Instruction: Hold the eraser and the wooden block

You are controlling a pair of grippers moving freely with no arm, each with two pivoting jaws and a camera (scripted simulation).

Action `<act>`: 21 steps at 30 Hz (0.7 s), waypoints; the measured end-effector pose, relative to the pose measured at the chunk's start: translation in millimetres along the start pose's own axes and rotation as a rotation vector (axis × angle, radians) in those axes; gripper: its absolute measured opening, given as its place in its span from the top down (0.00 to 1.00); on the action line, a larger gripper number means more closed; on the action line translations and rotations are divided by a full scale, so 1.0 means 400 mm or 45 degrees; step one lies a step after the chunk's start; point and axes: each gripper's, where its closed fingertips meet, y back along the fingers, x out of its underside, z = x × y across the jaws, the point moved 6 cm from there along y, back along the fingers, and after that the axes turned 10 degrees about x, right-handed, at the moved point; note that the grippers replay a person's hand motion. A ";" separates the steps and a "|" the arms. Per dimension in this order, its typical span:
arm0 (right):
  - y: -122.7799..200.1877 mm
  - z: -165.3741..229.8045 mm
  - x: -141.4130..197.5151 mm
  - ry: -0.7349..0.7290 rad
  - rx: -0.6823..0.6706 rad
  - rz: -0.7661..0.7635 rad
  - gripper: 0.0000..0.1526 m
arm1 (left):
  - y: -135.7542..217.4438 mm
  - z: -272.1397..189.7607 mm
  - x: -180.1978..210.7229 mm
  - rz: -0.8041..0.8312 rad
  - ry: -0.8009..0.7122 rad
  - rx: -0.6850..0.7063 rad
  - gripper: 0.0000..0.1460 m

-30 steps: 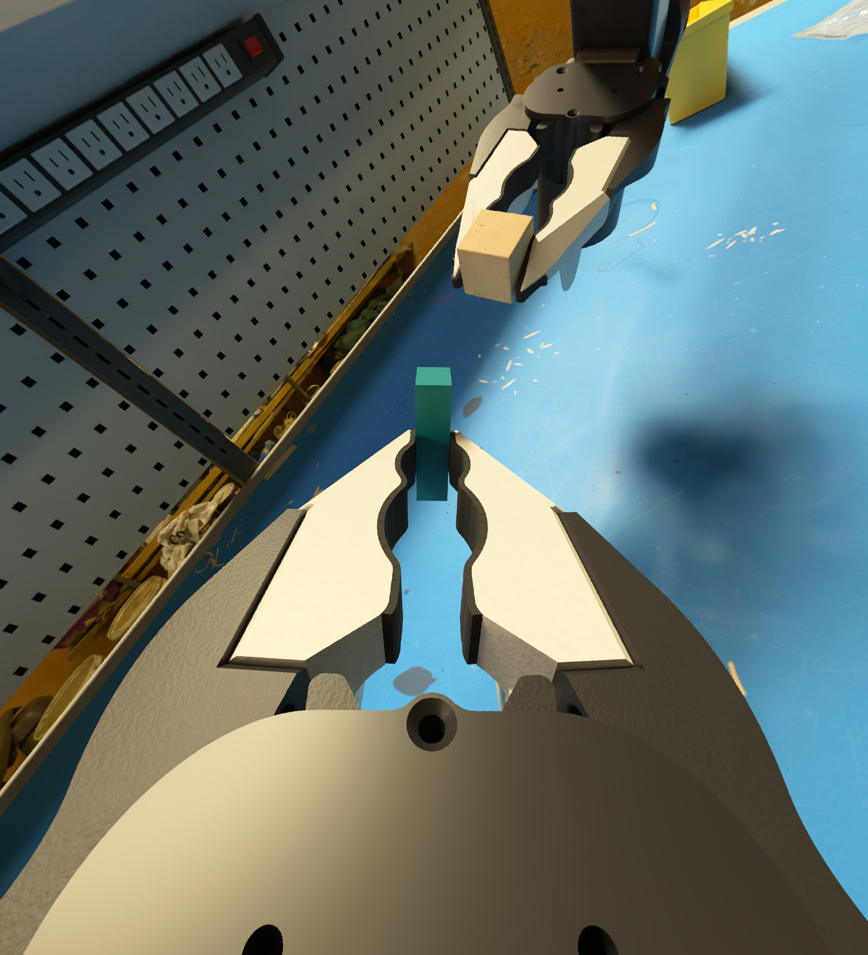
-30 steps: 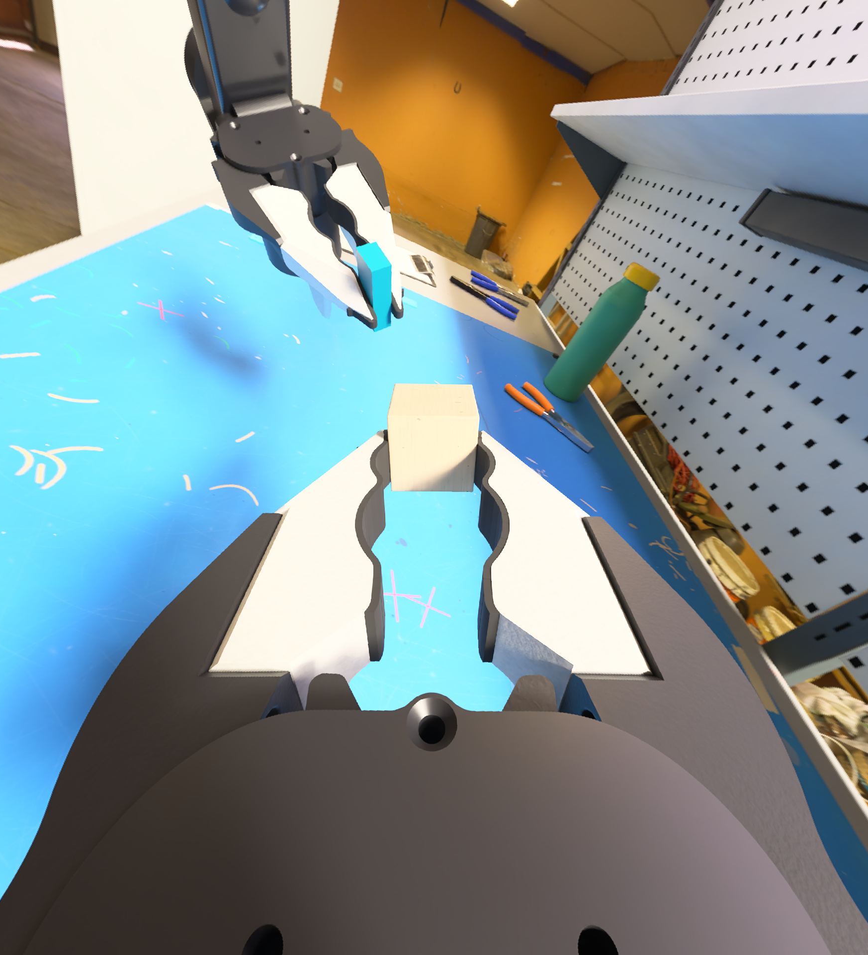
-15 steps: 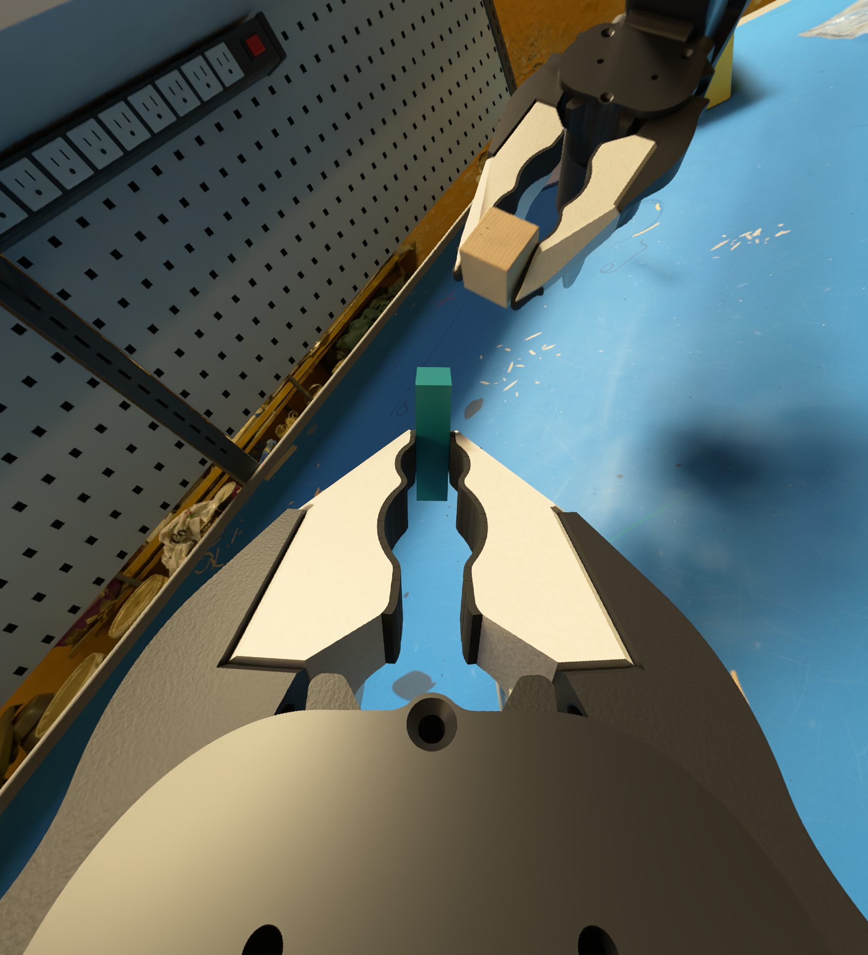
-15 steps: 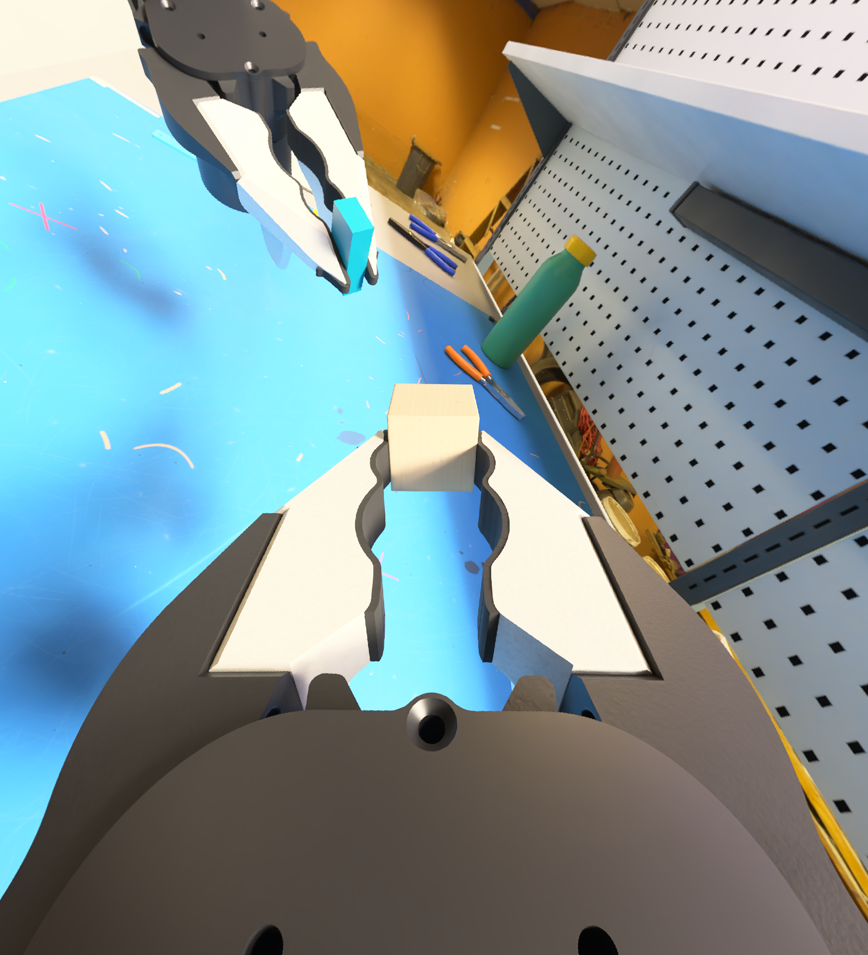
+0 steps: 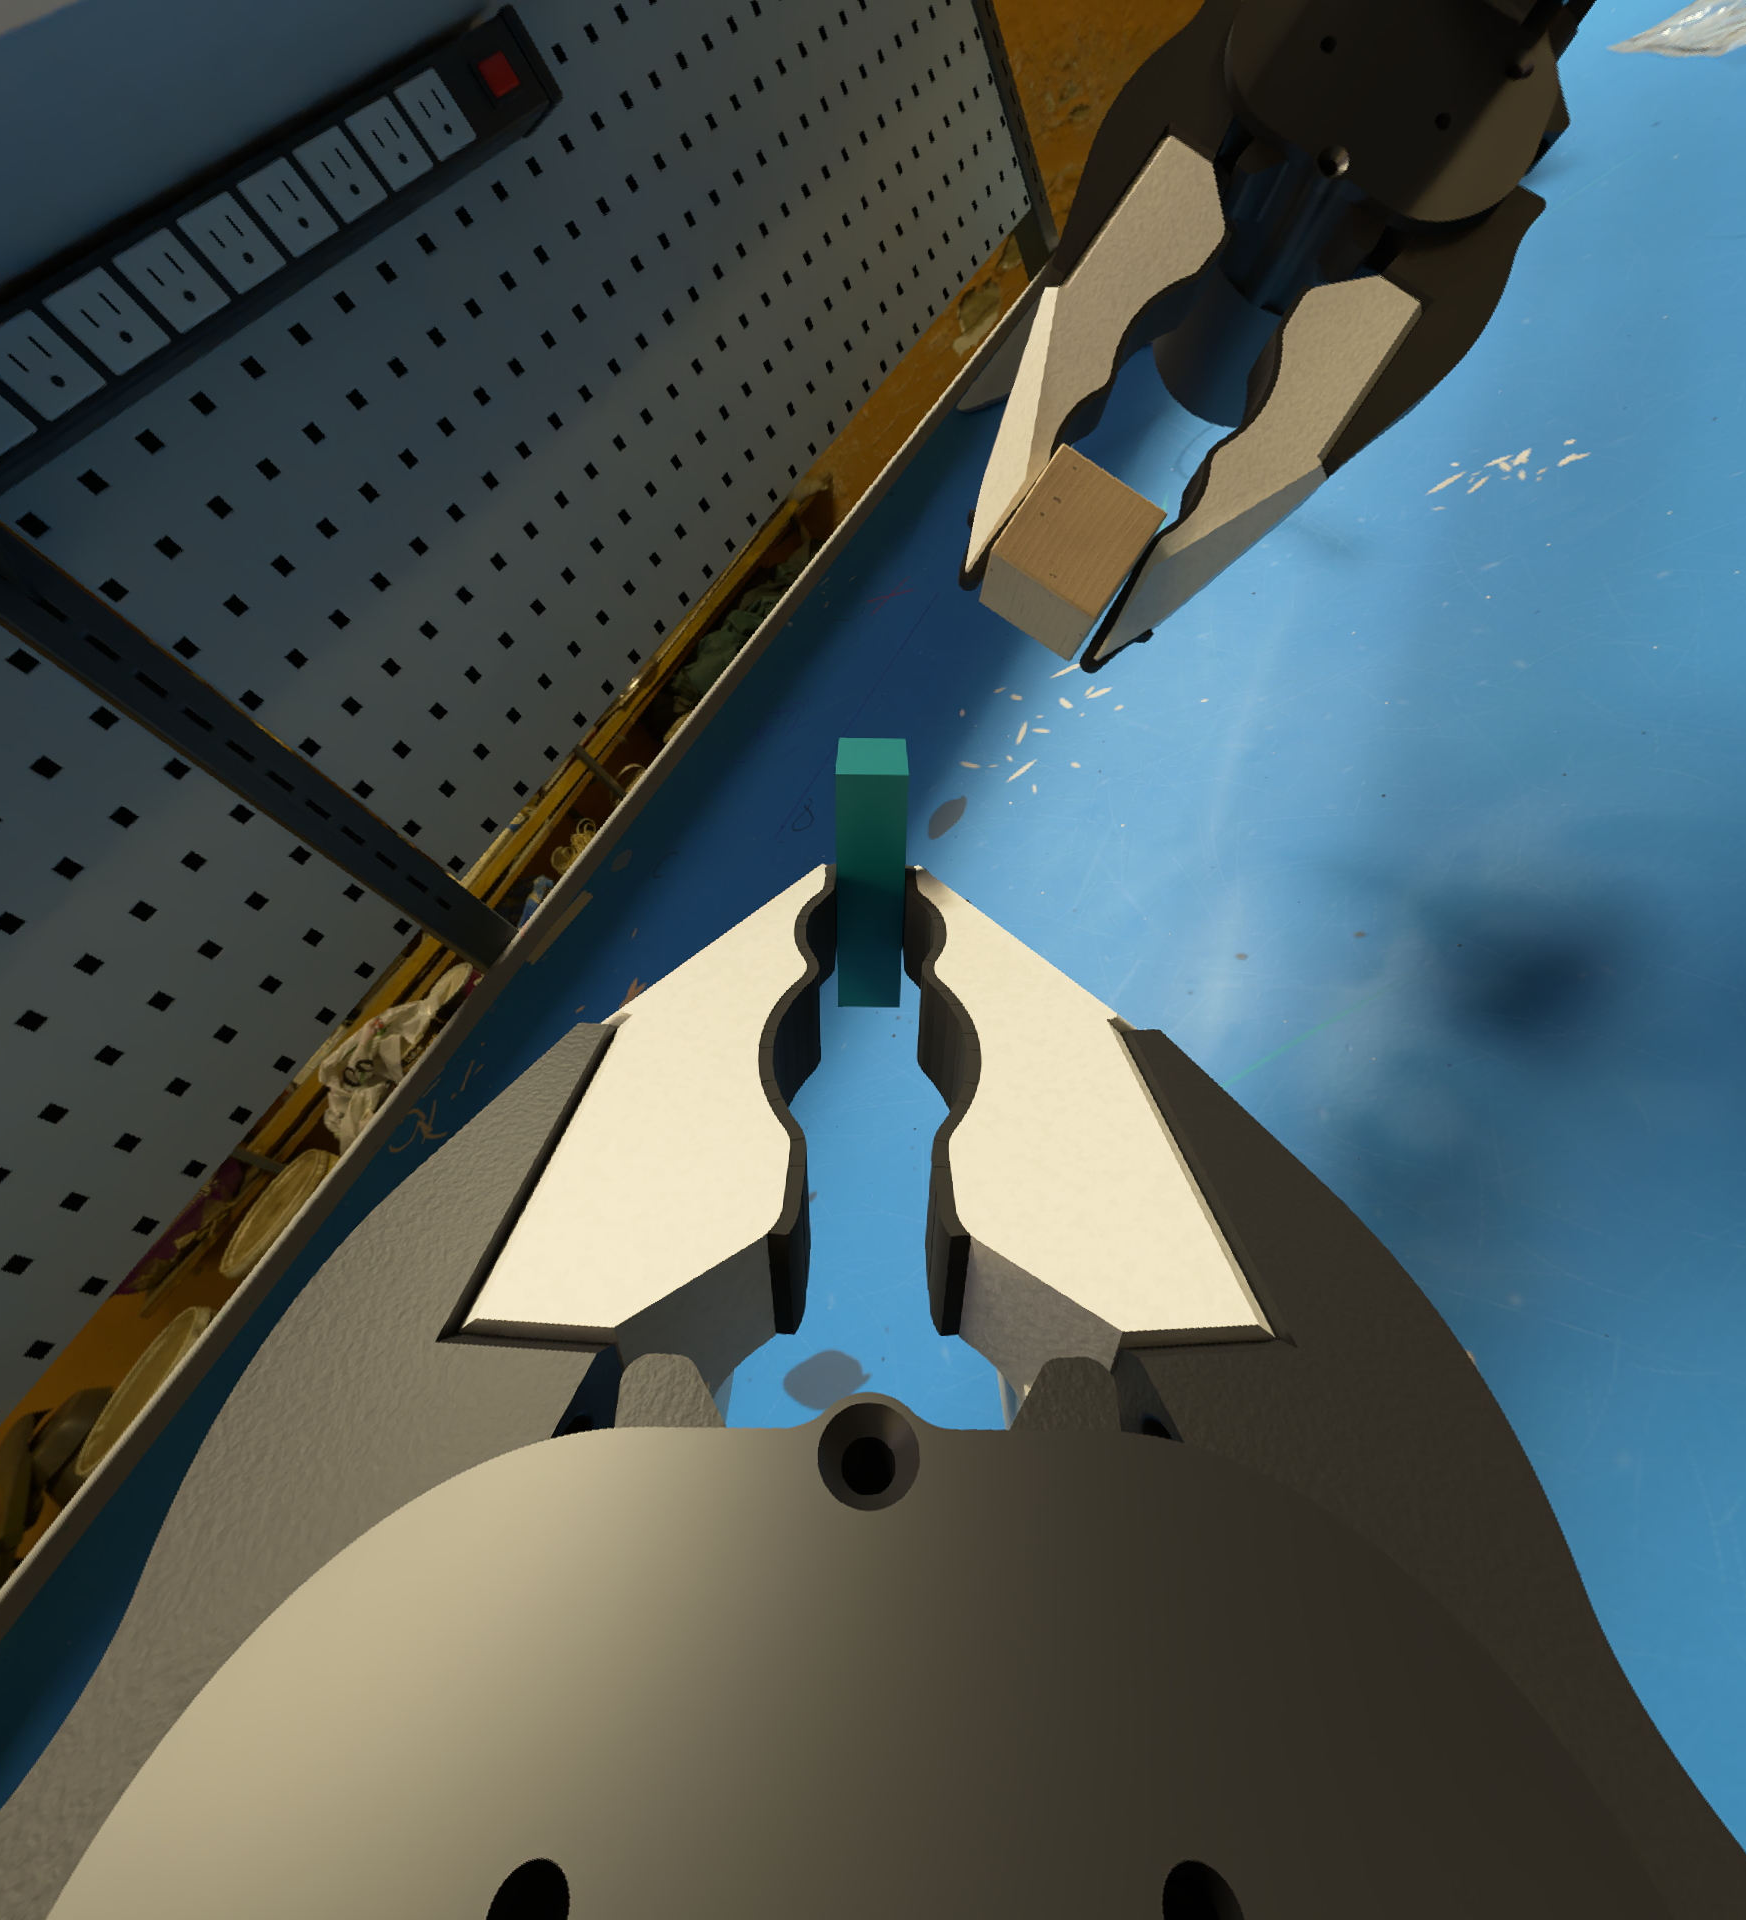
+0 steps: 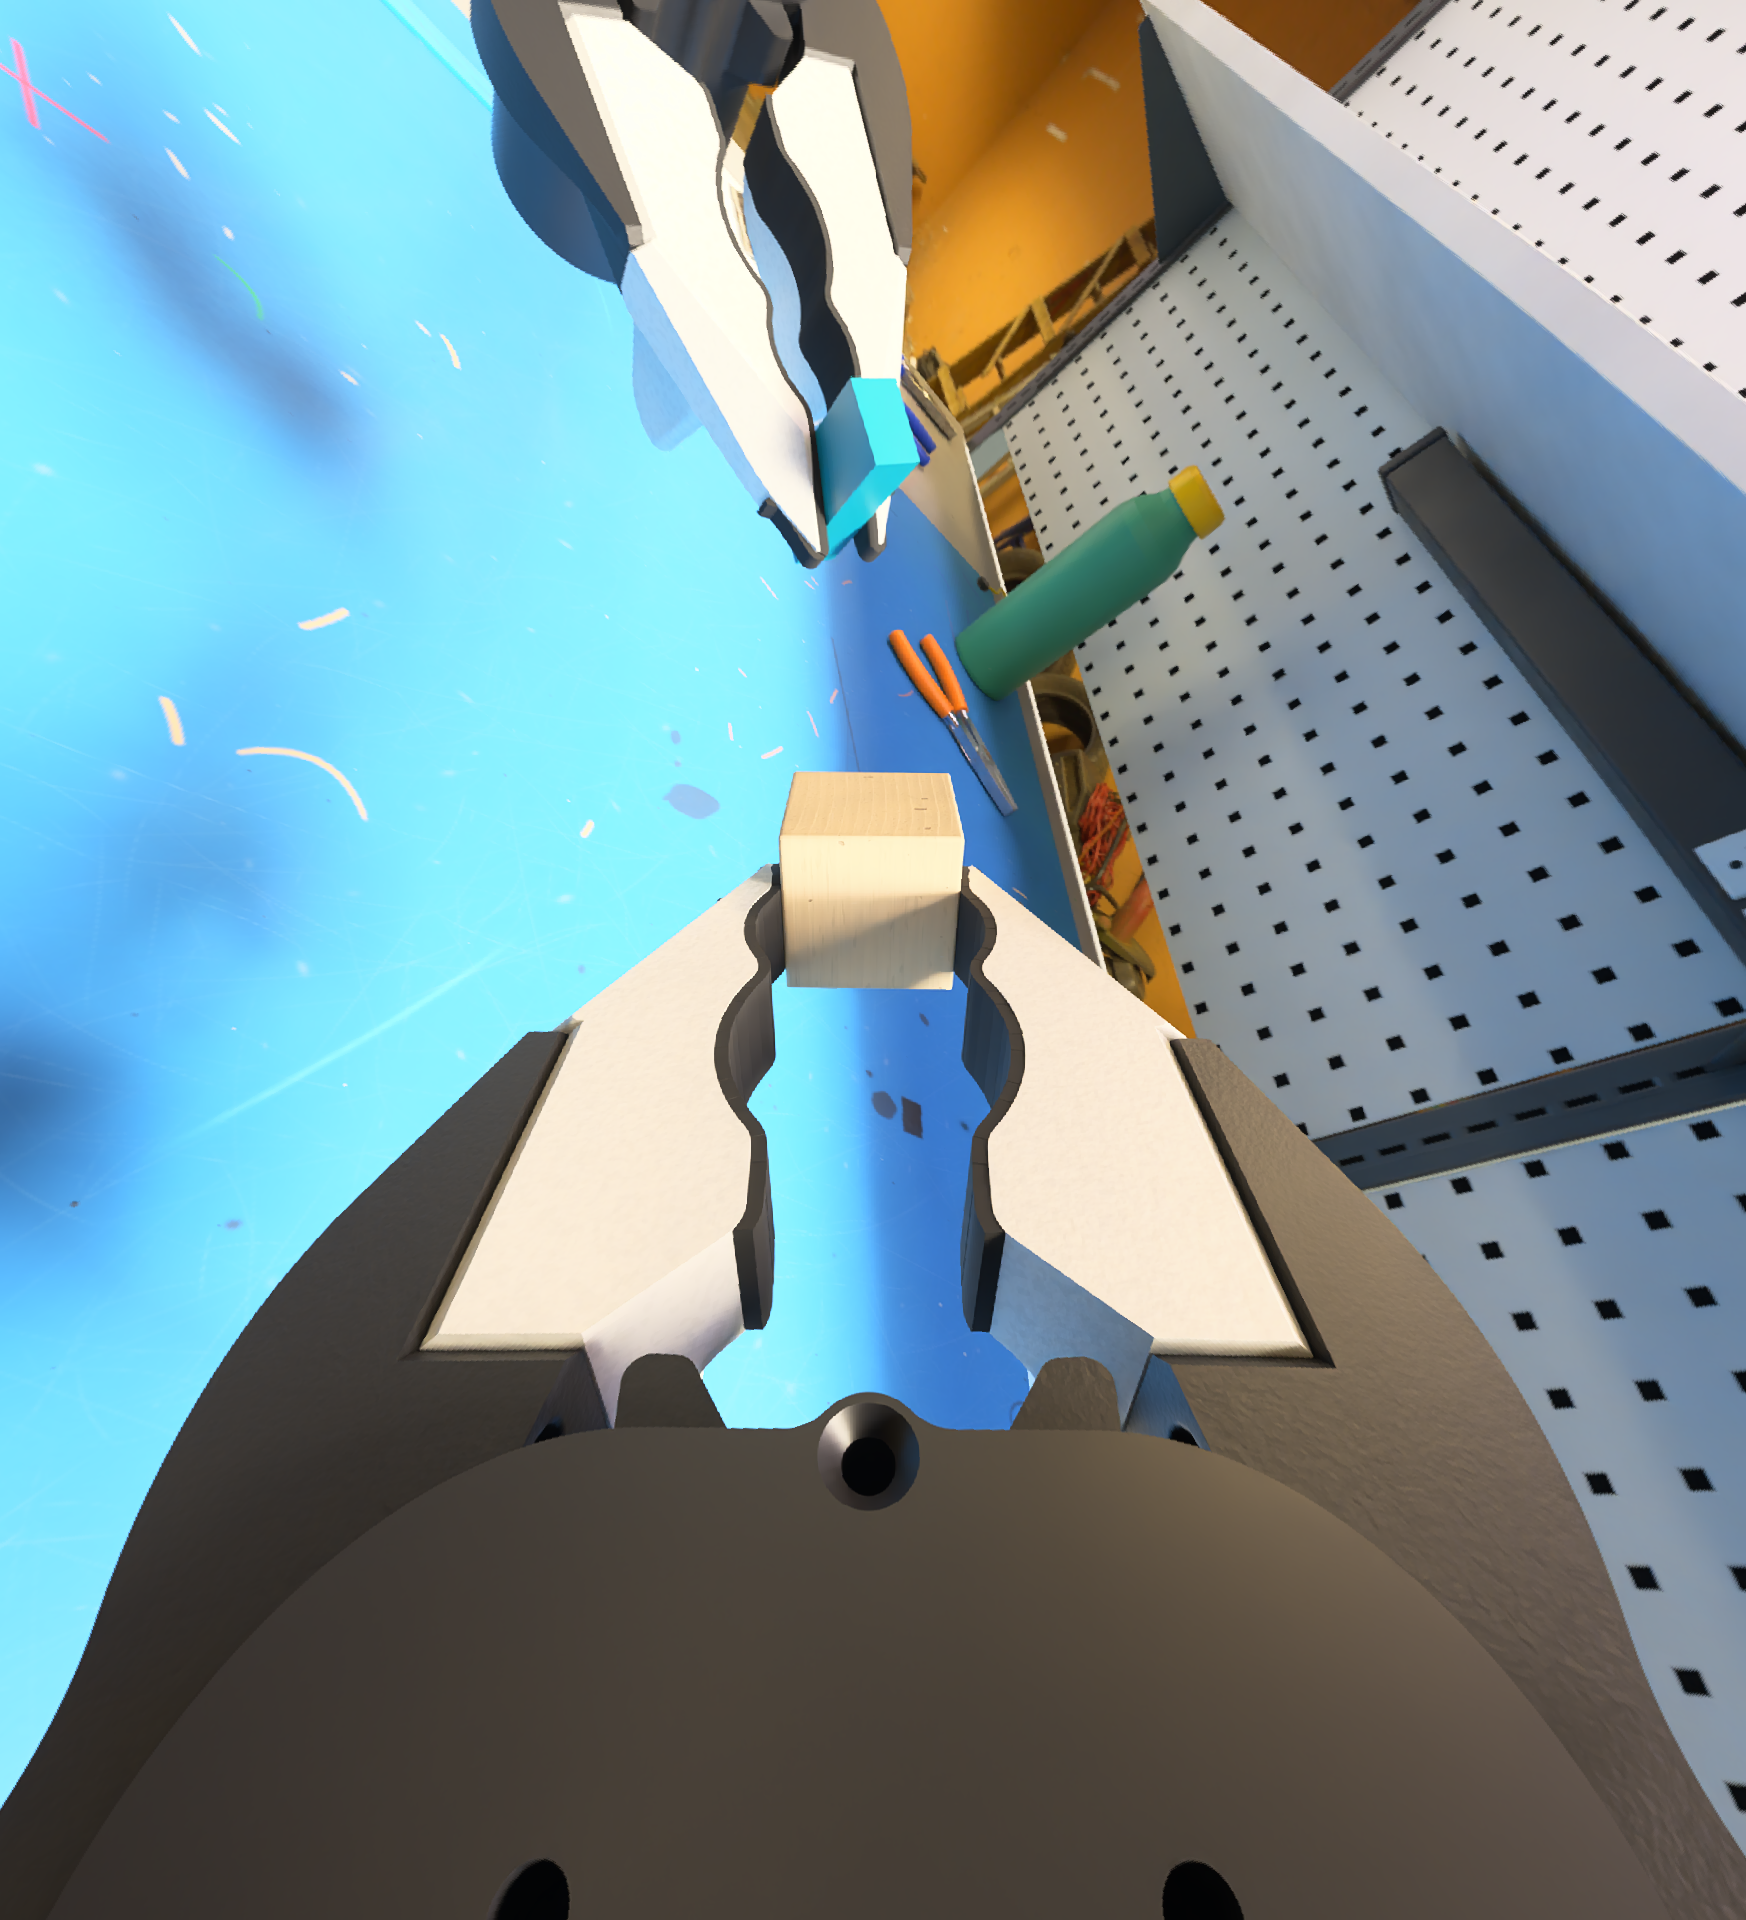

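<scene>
My left gripper [image 5: 870, 883] is shut on a teal eraser [image 5: 870, 831], a thin slab that sticks out past the fingertips, held above the blue table [image 5: 1368, 935]. My right gripper [image 6: 870, 883] is shut on a pale wooden block [image 6: 870, 883], a cube clamped between the tips. In the left wrist view the right gripper [image 5: 1066, 613] with the wooden block [image 5: 1071, 545] hangs ahead, upper right. In the right wrist view the left gripper [image 6: 838, 545] with the eraser [image 6: 864, 457] hangs ahead, above centre.
A pegboard wall [image 5: 277, 520] with a power strip [image 5: 225, 229] runs along the table's edge, with a cluttered trough [image 5: 381, 1060] below it. A green bottle with a yellow cap [image 6: 1077, 582] and orange-handled pliers [image 6: 936, 691] lie on the blue table [image 6: 277, 831].
Both grippers have come closer together, each looming larger in the other's view. The right wrist view has tilted further, the wall swinging right. Both grips are unchanged.
</scene>
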 end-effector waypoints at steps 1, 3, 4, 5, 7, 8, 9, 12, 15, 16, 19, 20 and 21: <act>0.000 -0.001 -0.001 0.010 0.012 0.008 0.79 | 0.000 0.000 0.000 0.002 -0.002 -0.001 0.93; 0.001 -0.004 -0.002 0.015 0.024 0.016 0.79 | 0.000 -0.001 -0.001 0.005 -0.005 0.000 0.93; 0.001 -0.005 -0.003 0.016 0.030 0.015 0.79 | -0.001 -0.001 0.000 0.007 -0.006 0.004 0.93; 0.002 -0.006 -0.003 0.016 0.033 0.013 0.79 | -0.001 -0.001 0.000 0.008 -0.009 0.005 0.93; 0.002 -0.008 -0.003 0.016 0.037 0.008 0.79 | -0.001 -0.001 0.000 0.005 -0.009 0.005 0.93; 0.002 -0.008 -0.002 0.024 0.038 0.010 0.79 | -0.002 -0.001 0.000 0.005 -0.009 0.007 0.93; 0.002 -0.009 -0.003 0.027 0.041 0.009 0.79 | -0.002 -0.002 0.000 0.006 -0.010 0.010 0.93; 0.002 -0.013 -0.003 0.001 0.042 -0.005 0.79 | 0.000 -0.002 0.001 0.008 -0.011 0.017 0.93; 0.002 -0.015 -0.005 -0.020 0.037 -0.023 0.79 | 0.002 -0.002 0.001 0.015 -0.013 0.022 0.93; 0.002 -0.016 -0.006 -0.026 0.036 -0.032 0.79 | 0.003 -0.002 0.000 0.014 -0.013 0.025 0.93; 0.003 -0.015 -0.009 -0.014 0.021 -0.043 0.79 | 0.005 0.000 -0.002 0.015 -0.016 0.023 0.93; 0.003 -0.013 -0.009 -0.011 0.011 -0.049 0.79 | 0.005 0.001 -0.002 0.011 -0.013 0.021 0.93; 0.003 -0.011 -0.009 -0.002 0.004 -0.048 0.79 | 0.006 0.002 -0.003 0.009 -0.010 0.018 0.93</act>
